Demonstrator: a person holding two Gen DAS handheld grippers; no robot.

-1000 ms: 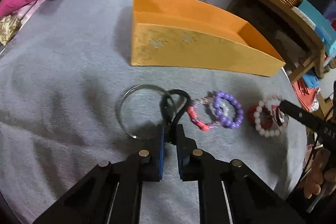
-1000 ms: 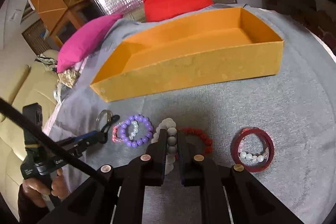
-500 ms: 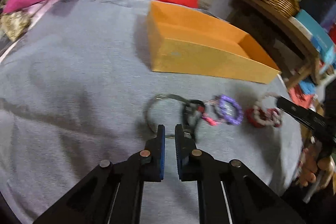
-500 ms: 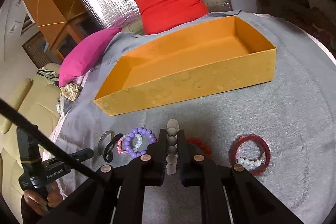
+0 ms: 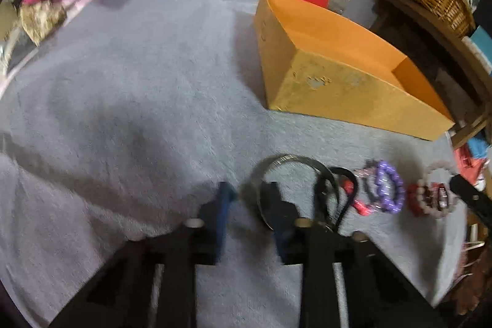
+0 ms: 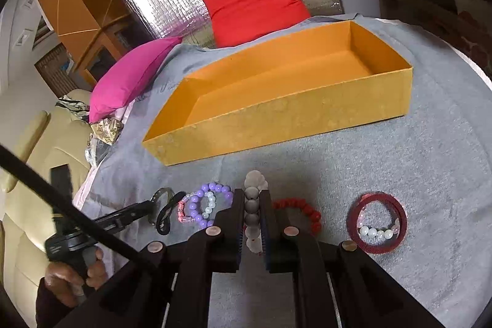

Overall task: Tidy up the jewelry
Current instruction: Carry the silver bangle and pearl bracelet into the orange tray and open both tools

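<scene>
Right wrist view: right hand-held gripper (image 6: 252, 223) clamps the pale bead bracelet (image 6: 254, 205), in front of the orange box (image 6: 276, 119). Left hand-held gripper (image 5: 249, 217) gapes wide beside the metal bangle (image 5: 292, 162). Risk: smooth beads slip (thin grip) before the box.

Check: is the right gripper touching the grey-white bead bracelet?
Touching. The right wrist view shows the right gripper shut on the grey-white bead bracelet, beads pressed between both fingers, lifted off the grey cloth.

My grey blanket (image 6: 399, 162) carries the orange box (image 6: 276, 122) at mid-frame; along the lower part lie a metal bangle (image 5: 292, 162), black band (image 6: 166, 214), purple beads (image 6: 212, 202), red beads (image 6: 304, 209) and maroon ring (image 6: 378, 223).
</scene>
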